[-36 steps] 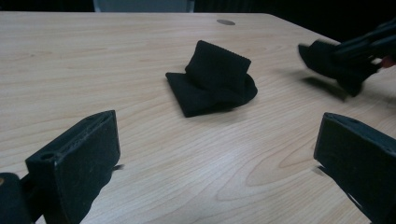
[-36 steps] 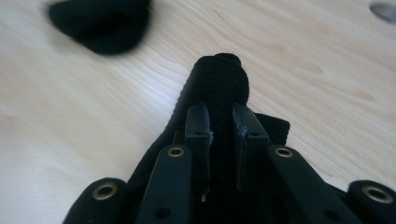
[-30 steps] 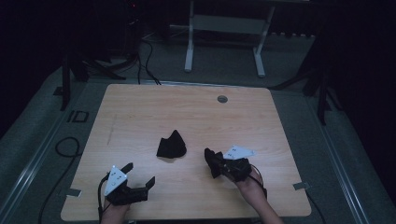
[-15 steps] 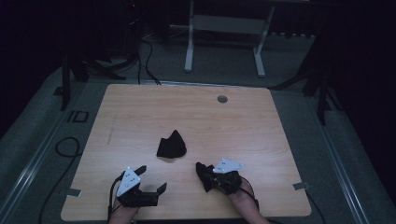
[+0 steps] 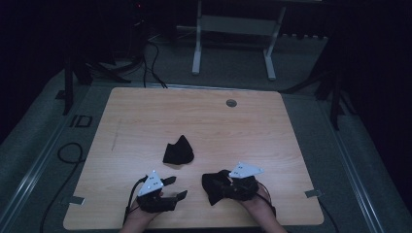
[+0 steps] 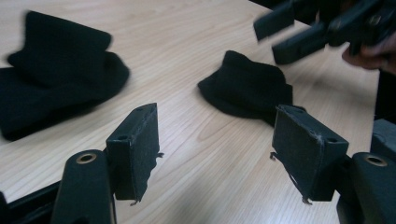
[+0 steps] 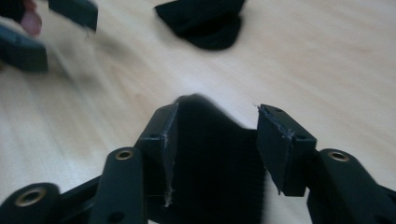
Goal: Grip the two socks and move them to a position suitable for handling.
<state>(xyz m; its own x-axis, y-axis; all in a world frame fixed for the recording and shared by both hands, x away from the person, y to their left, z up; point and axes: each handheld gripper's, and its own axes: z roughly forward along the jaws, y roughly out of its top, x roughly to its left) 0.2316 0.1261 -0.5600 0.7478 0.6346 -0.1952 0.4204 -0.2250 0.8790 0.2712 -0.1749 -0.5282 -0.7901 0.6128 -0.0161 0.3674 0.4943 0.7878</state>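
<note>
Two black socks lie on the wooden table [image 5: 145, 121]. One sock [image 5: 178, 151] is bunched up near the middle and appears at the top of the right gripper view [image 7: 205, 21]. The other sock [image 5: 209, 185] rests near the front edge, with my right gripper [image 5: 221, 188] over it. Its jaws stand apart, and the sock [image 7: 215, 163] lies between and under them. My left gripper [image 5: 176, 188] is open and holds nothing, just left of that sock. Beyond its own jaws, my left gripper [image 6: 217, 140] faces both socks [image 6: 56, 79] [image 6: 247, 88].
A round grommet [image 5: 231, 103] sits in the tabletop near the far edge. Cables [image 5: 68, 150] trail on the floor to the left. A white desk frame [image 5: 233, 39] stands beyond the table. The front edge runs just behind both hands.
My right gripper has come left and toward the front edge, bringing a sock with it. My left gripper has moved right, so the two grippers are closer together.
</note>
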